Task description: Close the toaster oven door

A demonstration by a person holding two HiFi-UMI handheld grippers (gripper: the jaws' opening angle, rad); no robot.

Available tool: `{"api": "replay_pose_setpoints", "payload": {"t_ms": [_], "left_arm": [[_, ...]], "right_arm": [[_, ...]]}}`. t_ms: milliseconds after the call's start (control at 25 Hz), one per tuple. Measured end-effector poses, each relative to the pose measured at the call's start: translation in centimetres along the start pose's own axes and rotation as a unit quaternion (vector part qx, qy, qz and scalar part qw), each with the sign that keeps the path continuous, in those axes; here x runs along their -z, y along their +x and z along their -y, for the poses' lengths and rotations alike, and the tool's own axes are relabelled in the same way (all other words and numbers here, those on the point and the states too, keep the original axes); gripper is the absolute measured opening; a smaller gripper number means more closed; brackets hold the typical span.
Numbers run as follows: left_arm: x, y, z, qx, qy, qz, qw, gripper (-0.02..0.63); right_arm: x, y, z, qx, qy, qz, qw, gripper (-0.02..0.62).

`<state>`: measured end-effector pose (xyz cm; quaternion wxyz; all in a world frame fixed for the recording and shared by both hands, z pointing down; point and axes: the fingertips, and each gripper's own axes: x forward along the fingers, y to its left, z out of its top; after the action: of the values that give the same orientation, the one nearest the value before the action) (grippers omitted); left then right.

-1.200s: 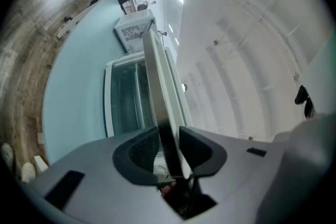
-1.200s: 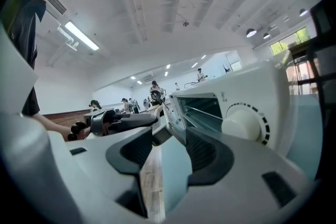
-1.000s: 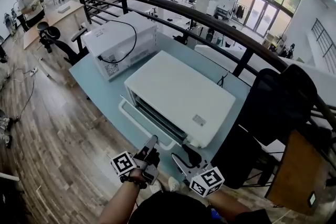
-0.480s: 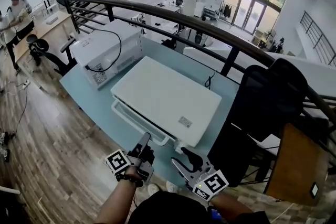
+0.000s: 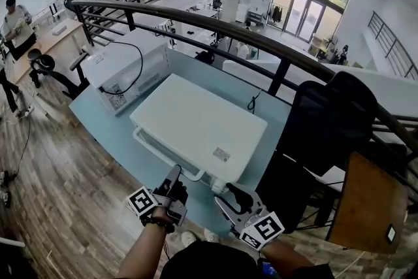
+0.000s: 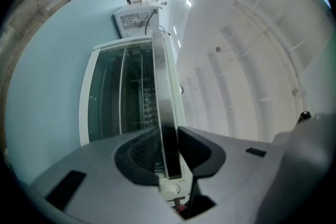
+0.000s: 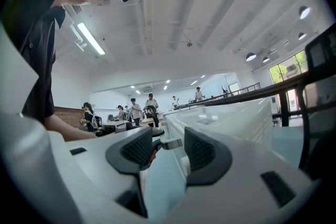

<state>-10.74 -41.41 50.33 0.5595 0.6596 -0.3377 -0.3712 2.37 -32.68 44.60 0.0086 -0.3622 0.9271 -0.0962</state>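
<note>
A white toaster oven stands on the pale blue table. Its glass door is upright against the front, and the rack shows through the glass. My left gripper is at the door's right end, shut on the door handle, which runs between its pads. My right gripper hangs open just off the oven's near right corner, with nothing between its pads.
A second white appliance with a black cable sits at the table's back left. A black railing runs behind the table. A black chair and a wooden board stand to the right. People stand far off.
The oven door has swung up from hanging open to upright against the front, with my left gripper on its handle. The right gripper has hardly moved.
</note>
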Motion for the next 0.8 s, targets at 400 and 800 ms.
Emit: {"api": "replay_pose_setpoints", "payload": {"t_ms": [400,800], "left_arm": [[0.0,0.1,0.8,-0.003,0.043,-0.001,0.9991,0.132],[-3.3,-4.0,3.0,-0.076,0.308,-0.005,0.9484,0.281]], "right_arm": [[-0.9,-0.1,0.3,0.003,-0.003,0.010,1.000,0.190],[-4.1,-0.6,2.3,0.030,-0.015,0.046,0.998,0.190]]}}
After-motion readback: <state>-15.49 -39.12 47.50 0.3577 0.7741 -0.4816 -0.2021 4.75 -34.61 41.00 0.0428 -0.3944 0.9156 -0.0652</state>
